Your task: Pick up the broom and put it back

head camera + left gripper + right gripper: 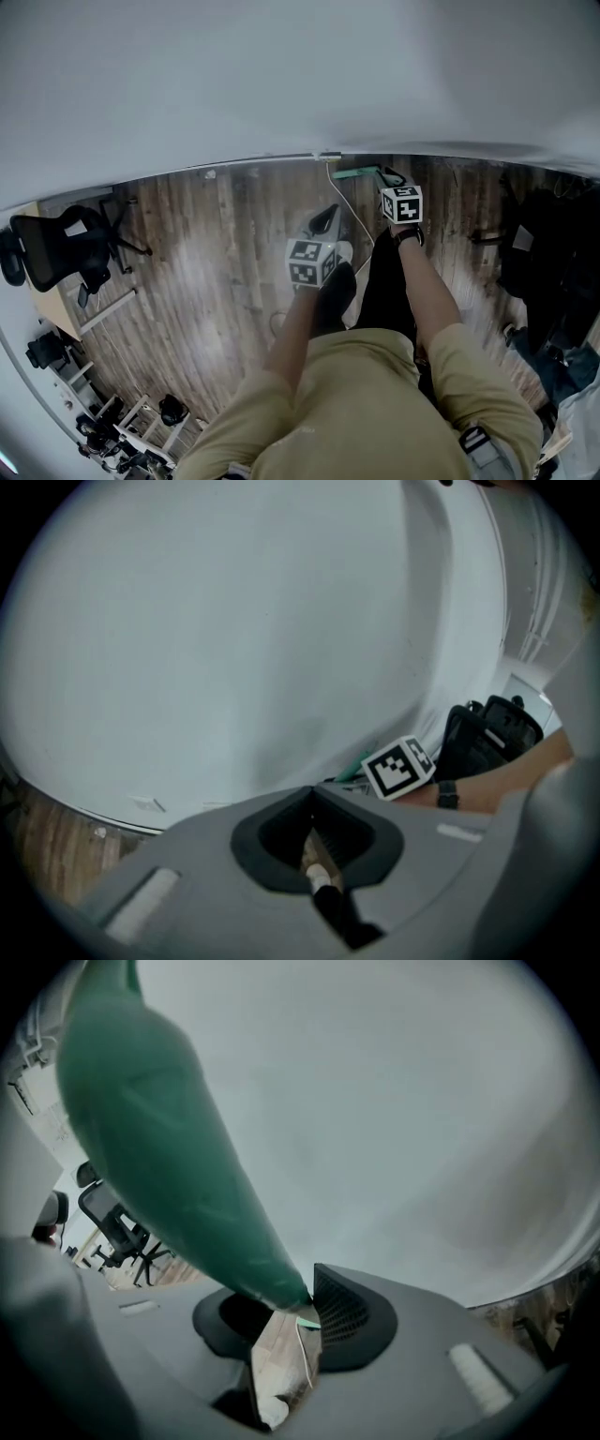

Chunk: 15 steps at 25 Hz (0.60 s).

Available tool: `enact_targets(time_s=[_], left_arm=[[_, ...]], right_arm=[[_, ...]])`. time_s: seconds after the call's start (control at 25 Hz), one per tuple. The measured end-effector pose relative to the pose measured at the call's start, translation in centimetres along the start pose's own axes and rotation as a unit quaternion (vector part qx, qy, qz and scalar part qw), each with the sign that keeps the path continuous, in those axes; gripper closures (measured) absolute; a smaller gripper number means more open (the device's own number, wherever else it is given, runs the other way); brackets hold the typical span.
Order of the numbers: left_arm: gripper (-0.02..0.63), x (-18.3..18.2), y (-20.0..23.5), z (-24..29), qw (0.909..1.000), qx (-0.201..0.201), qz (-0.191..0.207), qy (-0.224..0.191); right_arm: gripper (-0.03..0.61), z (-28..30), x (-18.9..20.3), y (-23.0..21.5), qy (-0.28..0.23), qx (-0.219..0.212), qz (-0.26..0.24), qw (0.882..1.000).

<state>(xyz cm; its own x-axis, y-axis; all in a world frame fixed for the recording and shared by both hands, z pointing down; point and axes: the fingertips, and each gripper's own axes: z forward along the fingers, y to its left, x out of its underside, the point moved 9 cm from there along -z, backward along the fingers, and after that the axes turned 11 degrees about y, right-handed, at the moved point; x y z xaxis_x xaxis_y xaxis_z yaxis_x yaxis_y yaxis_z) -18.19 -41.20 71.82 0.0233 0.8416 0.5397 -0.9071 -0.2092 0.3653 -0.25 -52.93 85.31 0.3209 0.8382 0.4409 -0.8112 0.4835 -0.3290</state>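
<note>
The right claw is clamping the teal plastic broom handle close to the white wall, above the wooden plank floor. The left claw is hanging beside it, jaws together and empty.

Wood floor (office chair, cable)

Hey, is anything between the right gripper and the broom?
Nothing visible. The right gripper is already shut on the broom, whose green handle runs between its jaws, with the white wall just beyond.
</note>
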Motion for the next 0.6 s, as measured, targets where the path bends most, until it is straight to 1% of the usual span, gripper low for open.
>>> enact_targets(time_s=[0.04, 0.12, 0.28, 0.4, 0.52, 0.6], left_arm=[[0.611, 0.0, 0.1, 0.1, 1.0, -0.001, -0.002, 0.0], [0.611, 0.1, 0.2, 0.4, 1.0, -0.002, -0.004, 0.0], [0.611, 0.2, 0.4, 0.9, 1.0, -0.002, -0.005, 0.004], [0.611, 0.4, 0.8, 0.9, 1.0, -0.003, -0.007, 0.005], [0.611, 0.6, 0.9, 0.7, 0.9999, -0.005, -0.009, 0.004], [0.611, 0.7, 1.2, 0.5, 0.9999, -0.006, -0.009, 0.004]], right_arm=[[0.462, 0.3, -0.5, -0.2, -0.008, -0.002, 0.004, 1.0], [0.432, 0.9, -1.4, -0.7, -0.022, -0.004, 0.014, 1.0], [0.357, 1.9, -3.3, -1.6, -0.04, 0.002, 0.033, 0.999], [0.253, 2.5, -3.9, -1.7, -0.045, 0.007, 0.044, 0.998], [0.162, 2.8, -4.0, -1.5, -0.055, -0.001, 0.049, 0.997], [0.118, 3.1, -4.1, -1.2, -0.058, -0.009, 0.046, 0.997]])
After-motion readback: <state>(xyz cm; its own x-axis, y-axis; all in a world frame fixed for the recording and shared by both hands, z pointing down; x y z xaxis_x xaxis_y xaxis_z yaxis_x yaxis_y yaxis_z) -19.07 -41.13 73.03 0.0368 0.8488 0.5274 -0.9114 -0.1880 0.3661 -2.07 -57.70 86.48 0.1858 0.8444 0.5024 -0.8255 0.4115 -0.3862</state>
